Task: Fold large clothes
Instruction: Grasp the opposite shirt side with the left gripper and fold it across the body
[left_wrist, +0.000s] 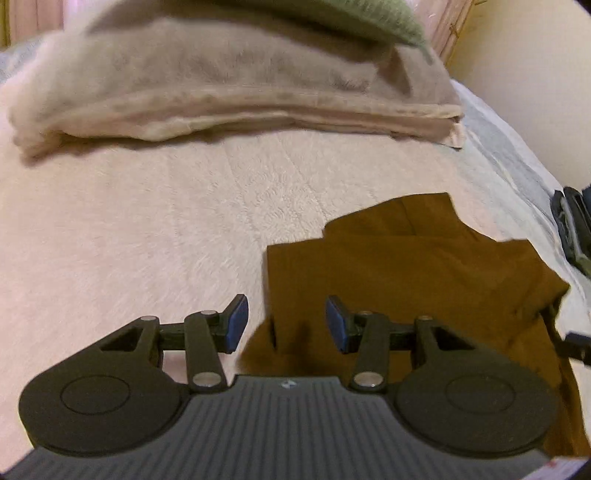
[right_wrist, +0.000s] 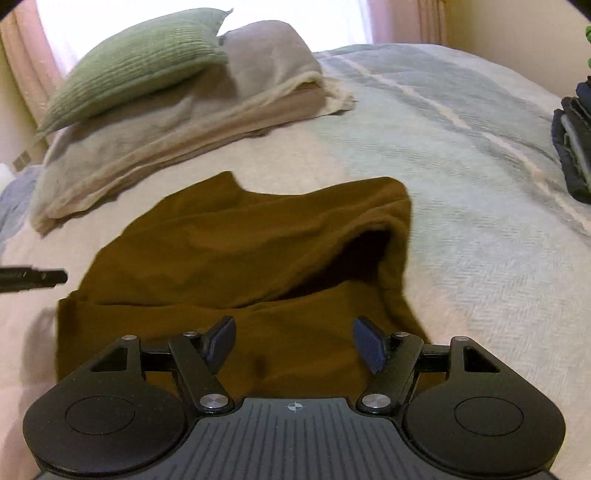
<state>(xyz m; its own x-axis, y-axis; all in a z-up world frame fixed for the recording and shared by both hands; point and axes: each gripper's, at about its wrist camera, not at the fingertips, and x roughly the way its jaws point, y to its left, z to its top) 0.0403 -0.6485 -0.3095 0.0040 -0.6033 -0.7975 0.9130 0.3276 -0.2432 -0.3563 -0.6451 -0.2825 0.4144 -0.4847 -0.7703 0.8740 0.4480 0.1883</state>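
Note:
A brown garment (left_wrist: 406, 266) lies partly folded and rumpled on the bed; in the right wrist view the brown garment (right_wrist: 240, 251) has a loose fold gaping on its right side. My left gripper (left_wrist: 286, 325) hovers open over the garment's left edge, with nothing between its blue pads (left_wrist: 236, 325). My right gripper (right_wrist: 295, 345) stands open just above the garment's near part, its pads (right_wrist: 369, 347) touching no cloth. A dark finger of the left gripper (right_wrist: 33, 277) pokes in at the left edge of the right wrist view.
A folded beige blanket stack (right_wrist: 166, 129) with a green cushion (right_wrist: 136, 62) on top lies behind the garment. A pile of dark folded clothes (right_wrist: 572, 147) sits at the right edge. The bed has a pink fleece cover (left_wrist: 129, 221) and a pale blue spread (right_wrist: 480, 184).

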